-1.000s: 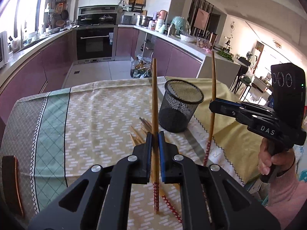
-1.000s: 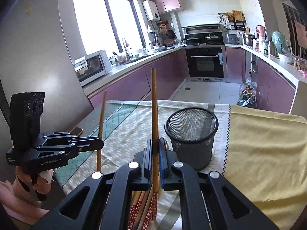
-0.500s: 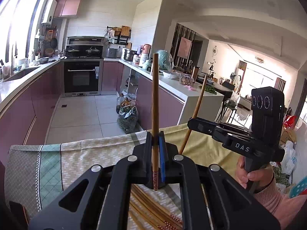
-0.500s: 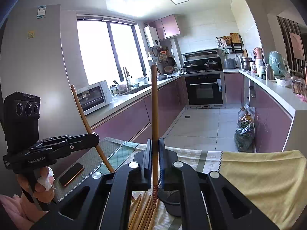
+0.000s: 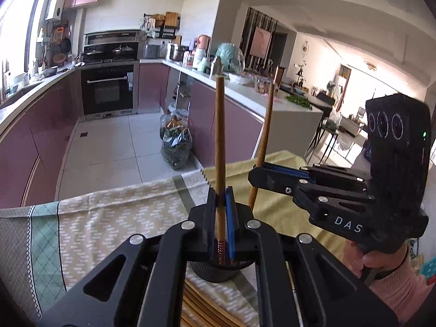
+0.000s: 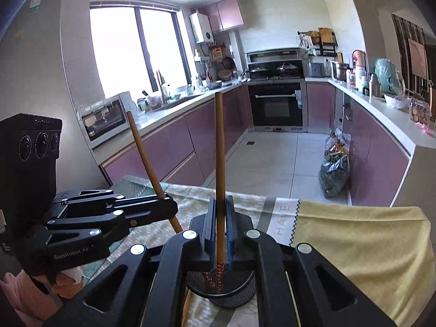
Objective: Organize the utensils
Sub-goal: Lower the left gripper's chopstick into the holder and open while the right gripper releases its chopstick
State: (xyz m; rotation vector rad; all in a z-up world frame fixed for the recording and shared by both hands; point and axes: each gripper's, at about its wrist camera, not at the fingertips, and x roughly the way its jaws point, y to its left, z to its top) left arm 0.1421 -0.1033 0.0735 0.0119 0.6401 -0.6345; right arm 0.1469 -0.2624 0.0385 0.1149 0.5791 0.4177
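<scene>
My left gripper [image 5: 220, 204] is shut on a wooden chopstick [image 5: 219, 136] held upright, its red patterned tip down. Directly under that tip is the mouth of the black mesh cup [image 5: 215, 273], mostly hidden by my fingers. To the right, my right gripper [image 5: 254, 175] is shut on a second chopstick [image 5: 267, 125], which leans slightly. In the right wrist view the right gripper [image 6: 220, 212] clamps its chopstick [image 6: 219, 150] with the tip inside the rim of the cup [image 6: 237, 295]. The left gripper [image 6: 170, 207] comes in from the left with its slanted chopstick [image 6: 143, 150].
Several loose chopsticks [image 5: 204, 309] lie on the patterned tablecloth [image 5: 109, 218] in front of the cup. A yellow cloth [image 6: 354, 239] covers the table's right side. A person's hand [image 5: 373, 261] grips the right tool. Beyond the table edge are purple cabinets and bags [image 5: 175, 147] on the floor.
Both grippers have lifted their chopsticks and carried them forward. The cup, earlier ahead on the table, now sits right under the two tips, and the loose pile has dropped below the fingers.
</scene>
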